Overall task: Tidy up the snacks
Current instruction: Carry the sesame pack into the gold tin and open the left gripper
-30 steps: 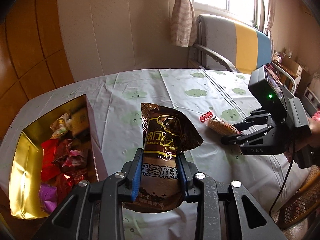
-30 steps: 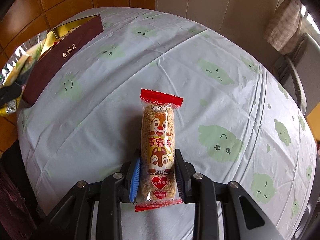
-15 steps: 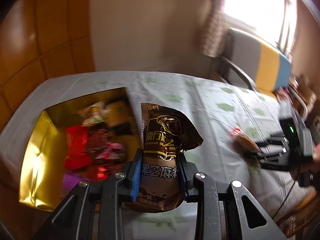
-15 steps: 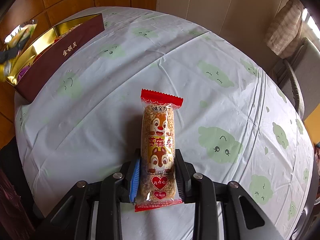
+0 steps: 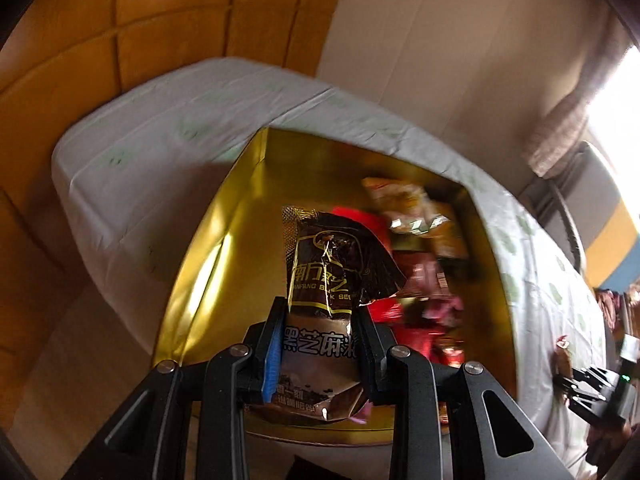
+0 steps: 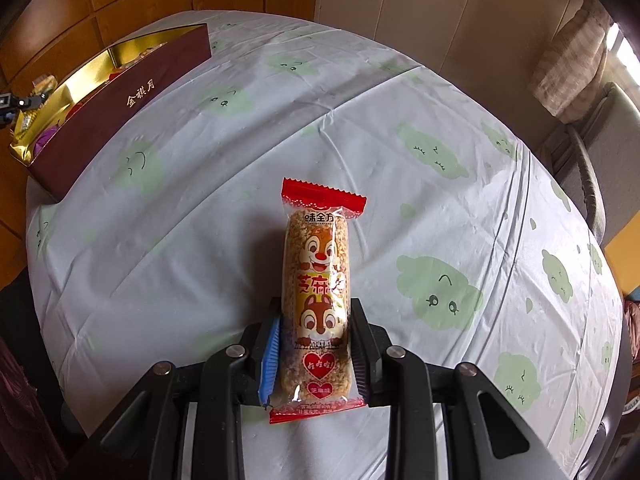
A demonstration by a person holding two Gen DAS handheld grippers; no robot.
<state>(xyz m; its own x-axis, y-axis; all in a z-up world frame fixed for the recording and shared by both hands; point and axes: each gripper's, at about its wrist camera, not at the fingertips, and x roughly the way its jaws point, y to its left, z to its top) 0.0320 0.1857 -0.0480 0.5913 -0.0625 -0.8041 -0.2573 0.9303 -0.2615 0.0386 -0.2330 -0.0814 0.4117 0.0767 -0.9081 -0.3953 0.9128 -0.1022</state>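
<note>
Left gripper [image 5: 319,334] jaws clamp the brown pouch [image 5: 330,280] over the box [image 5: 208,248], ready to drop it. Right gripper [image 6: 315,338] jaws clamp the bar [image 6: 318,292] above the desk [image 6: 400,160], waiting.

Open box [image 6: 120,92] sits on the worktop [image 6: 400,184], at its far left edge in the right wrist view. Loose snack packets [image 5: 416,264] lie inside the box, toward its right side. Left gripper [image 5: 318,320] holds a sesame paste sachet [image 5: 328,276] above the box interior. Right gripper [image 6: 316,328] holds a sesame bar [image 6: 316,288] above mid-worktop, well apart from the box. Chair [image 6: 600,160] stands beyond the worktop's right edge.
</note>
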